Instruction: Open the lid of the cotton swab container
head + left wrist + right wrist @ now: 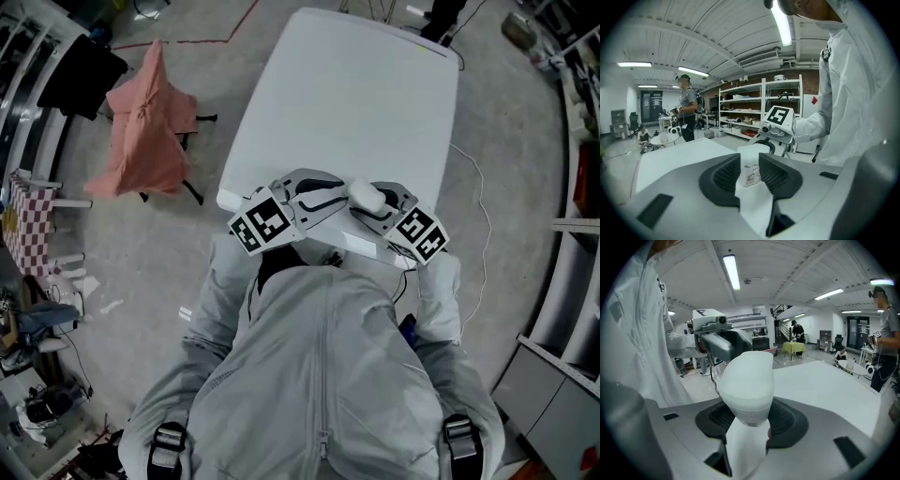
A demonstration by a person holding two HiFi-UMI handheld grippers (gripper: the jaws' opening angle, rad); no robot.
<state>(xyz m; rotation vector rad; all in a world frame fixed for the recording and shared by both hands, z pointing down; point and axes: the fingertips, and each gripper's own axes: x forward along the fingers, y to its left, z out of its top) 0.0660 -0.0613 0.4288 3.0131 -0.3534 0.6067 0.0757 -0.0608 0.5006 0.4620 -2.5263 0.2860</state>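
The cotton swab container [364, 195] is a small white round tub with a rounded lid, held above the near edge of the white table [347, 94]. My right gripper [372, 208] is shut on its lower body. In the right gripper view the container [747, 380] fills the space between the dark pads of the right gripper [747, 420]. My left gripper [333, 200] reaches in from the left. In the left gripper view the container's printed side [751, 174] sits between the left gripper's [750, 169] pads, which stand slightly apart. The right gripper's marker cube [779, 116] shows just behind it.
An orange cloth [145, 122] hangs over a stand on the floor to the left. A thin cable [483, 216] trails along the floor at the table's right. Shelving [759, 112] lines the far wall. A person [686, 108] stands beyond the table.
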